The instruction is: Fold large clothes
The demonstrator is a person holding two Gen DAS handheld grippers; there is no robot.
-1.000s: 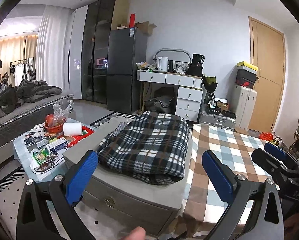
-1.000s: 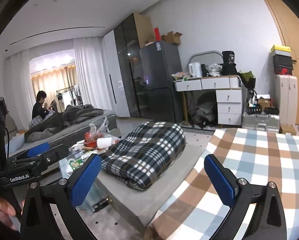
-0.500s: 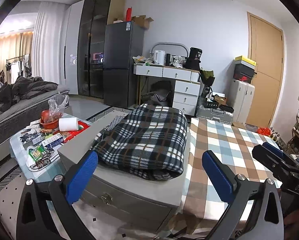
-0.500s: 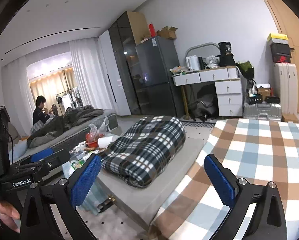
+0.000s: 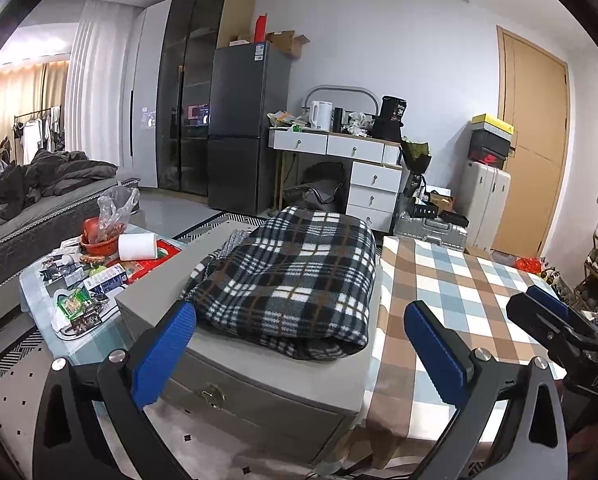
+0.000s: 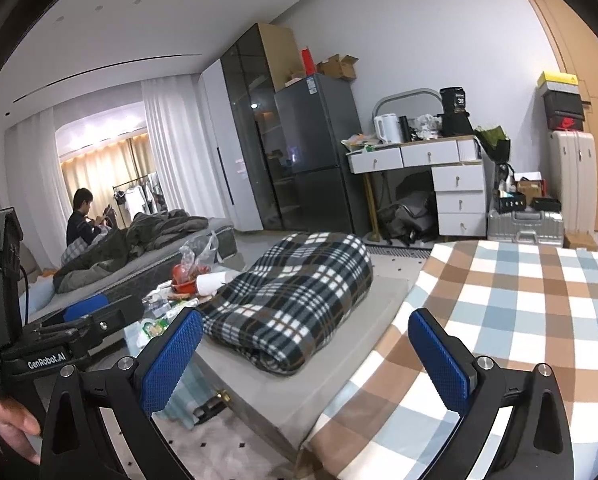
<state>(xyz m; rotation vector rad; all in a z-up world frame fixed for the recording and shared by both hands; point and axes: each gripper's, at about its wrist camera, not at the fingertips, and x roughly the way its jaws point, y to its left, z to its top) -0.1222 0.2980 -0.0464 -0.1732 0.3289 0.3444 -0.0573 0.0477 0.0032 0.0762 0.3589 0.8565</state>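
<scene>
Where checked cloth [image 5: 451,280] ends; folded plaid [image 5: 295,276] on cabinet [image 5: 267,372]

Left claw [image 5: 299,344] and right claw [image 6: 305,354] both hang in the air, fingers spread wide, gripping nothing; a hand [image 6: 13,428] holds the left claw's handle

Black claw [image 5: 299,350] frames, blue textured pads [image 6: 173,354], silver screws (white "GenRobot.AI" lettering on left one).

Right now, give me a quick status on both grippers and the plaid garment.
Left gripper open, empty. Right gripper open, empty. Plaid garment folded on the grey chest, untouched. Nothing blocking.
</scene>
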